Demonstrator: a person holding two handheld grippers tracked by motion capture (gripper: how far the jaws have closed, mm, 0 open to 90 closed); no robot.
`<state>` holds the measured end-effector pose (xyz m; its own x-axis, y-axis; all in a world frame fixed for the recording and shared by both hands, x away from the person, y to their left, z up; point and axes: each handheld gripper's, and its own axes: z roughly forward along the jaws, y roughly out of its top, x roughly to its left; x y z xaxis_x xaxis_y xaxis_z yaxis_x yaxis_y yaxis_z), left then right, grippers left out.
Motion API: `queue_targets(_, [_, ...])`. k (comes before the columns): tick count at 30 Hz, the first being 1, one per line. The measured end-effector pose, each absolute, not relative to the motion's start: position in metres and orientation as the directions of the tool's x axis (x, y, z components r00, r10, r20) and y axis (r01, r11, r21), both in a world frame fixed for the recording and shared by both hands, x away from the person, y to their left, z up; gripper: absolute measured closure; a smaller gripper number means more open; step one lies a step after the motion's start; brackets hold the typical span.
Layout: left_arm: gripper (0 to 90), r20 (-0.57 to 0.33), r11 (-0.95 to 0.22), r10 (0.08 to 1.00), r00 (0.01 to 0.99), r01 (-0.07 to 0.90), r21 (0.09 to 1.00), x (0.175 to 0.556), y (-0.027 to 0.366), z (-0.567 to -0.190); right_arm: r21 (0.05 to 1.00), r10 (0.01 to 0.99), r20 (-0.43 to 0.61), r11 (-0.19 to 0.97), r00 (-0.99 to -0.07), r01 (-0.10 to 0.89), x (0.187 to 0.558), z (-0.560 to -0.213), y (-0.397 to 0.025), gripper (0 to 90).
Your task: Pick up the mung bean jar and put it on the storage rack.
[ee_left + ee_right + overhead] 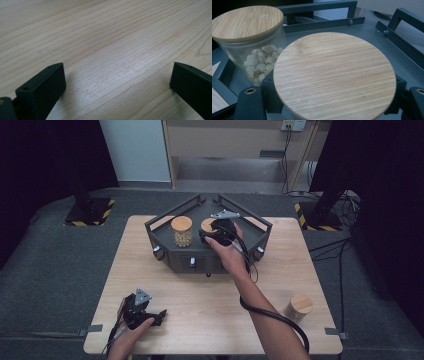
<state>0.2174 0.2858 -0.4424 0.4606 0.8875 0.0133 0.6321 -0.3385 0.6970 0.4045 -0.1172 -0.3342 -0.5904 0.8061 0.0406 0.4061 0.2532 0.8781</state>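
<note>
Right gripper (210,236) is over the dark tray (255,222) at the far middle of the table (210,315), hand reaching in from the near right. Its jaws sit on either side of a bamboo-lidded jar (334,77), closed against the jar just below the lid; in the right gripper view the lid spans nearly the whole gap between the two black jaws. The glass under the lid is hidden, so contents of this jar cannot be told. In the high view the lid of this jar peeks out just left of the gripper body.

Second jar (182,231) stands upright in the tray, just left of the held one, near but apparently not touching. Same bamboo lid, clear glass, filled partway with pale round pieces (260,66).

Third jar (300,307) stands on the bare table at the near right, well apart from the tray, beside the person's right forearm.

Left gripper (159,316) rests low at the near left of the table, held in the left hand. Jaws wide apart, nothing between them; the left gripper view shows bare wood grain between the two tips. Cable trails off the near edge.
</note>
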Motion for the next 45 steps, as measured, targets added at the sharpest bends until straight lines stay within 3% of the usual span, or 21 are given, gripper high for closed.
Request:
queue_targets(7, [0.0,0.014,-0.339,0.887,0.461,0.632,0.697,0.217,0.286,-0.442,0.873,0.793,0.022,0.281,-0.608,0.398,0.407,-0.331,-0.119,22.7])
queue_targets(15, [0.0,0.014,-0.341,0.887,0.462,0.632,0.696,0.218,0.286,-0.442,0.867,0.781,0.023,0.294,-0.624,0.401,0.407,-0.330,-0.122,5.2])
queue_targets(45, [0.0,0.015,-0.342,0.886,0.463,0.633,0.694,0.218,0.286,-0.442,0.880,0.759,0.029,0.290,-0.651,0.377,0.381,-0.310,-0.159,2.6])
